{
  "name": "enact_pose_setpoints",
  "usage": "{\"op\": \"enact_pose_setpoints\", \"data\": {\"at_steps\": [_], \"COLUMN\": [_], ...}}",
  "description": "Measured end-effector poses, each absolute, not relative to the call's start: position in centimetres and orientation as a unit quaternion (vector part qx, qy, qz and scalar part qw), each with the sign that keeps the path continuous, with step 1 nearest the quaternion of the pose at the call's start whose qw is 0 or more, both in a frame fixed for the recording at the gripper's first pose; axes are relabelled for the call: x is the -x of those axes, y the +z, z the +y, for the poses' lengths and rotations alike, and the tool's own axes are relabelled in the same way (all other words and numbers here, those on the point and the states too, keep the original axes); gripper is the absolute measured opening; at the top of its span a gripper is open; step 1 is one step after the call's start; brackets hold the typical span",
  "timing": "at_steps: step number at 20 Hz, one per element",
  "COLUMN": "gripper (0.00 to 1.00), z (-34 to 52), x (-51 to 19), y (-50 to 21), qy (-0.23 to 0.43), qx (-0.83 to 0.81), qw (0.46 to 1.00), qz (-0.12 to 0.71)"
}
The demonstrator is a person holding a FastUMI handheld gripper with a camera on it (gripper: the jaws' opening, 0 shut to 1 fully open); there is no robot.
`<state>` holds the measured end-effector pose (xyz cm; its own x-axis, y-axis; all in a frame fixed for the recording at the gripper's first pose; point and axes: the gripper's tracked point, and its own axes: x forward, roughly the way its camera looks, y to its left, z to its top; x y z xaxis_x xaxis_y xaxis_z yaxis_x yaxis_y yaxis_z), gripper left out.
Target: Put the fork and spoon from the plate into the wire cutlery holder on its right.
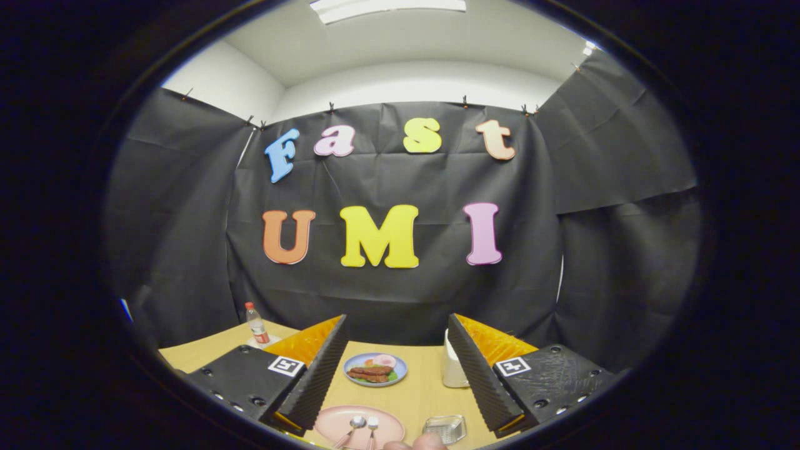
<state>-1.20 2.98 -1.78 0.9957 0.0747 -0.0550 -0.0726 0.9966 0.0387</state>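
A pink plate (pixel 382 422) lies on the wooden table low between my fingers, close under the gripper. On it rest a spoon (pixel 354 425) and a fork (pixel 372 426), heads pointing away, handles running out of sight. Just right of the plate stands the wire cutlery holder (pixel 445 428), seen from above. My gripper (pixel 397 350) hangs open and high above the table, fingers wide apart, holding nothing. The plate and holder sit below and nearer than the fingertips.
Farther along the table is a blue plate (pixel 375 369) with food. A white container (pixel 453 369) stands by the right finger, partly hidden. A small bottle (pixel 256 324) stands at the far left corner. A person's fingertips (pixel 417 444) show at the near edge.
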Motion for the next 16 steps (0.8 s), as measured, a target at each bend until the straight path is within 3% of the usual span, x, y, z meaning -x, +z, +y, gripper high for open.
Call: {"op": "enact_pose_setpoints", "data": {"at_steps": [7,16], "gripper": [0.95,0.96], "z": [4.3,7.3], "x": [1.4,3.0], "y": [-8.7,-25.8], "qy": [0.063,0.091], "qx": [0.008,0.05], "qw": [0.991,0.949], "qz": [0.12,0.298]}}
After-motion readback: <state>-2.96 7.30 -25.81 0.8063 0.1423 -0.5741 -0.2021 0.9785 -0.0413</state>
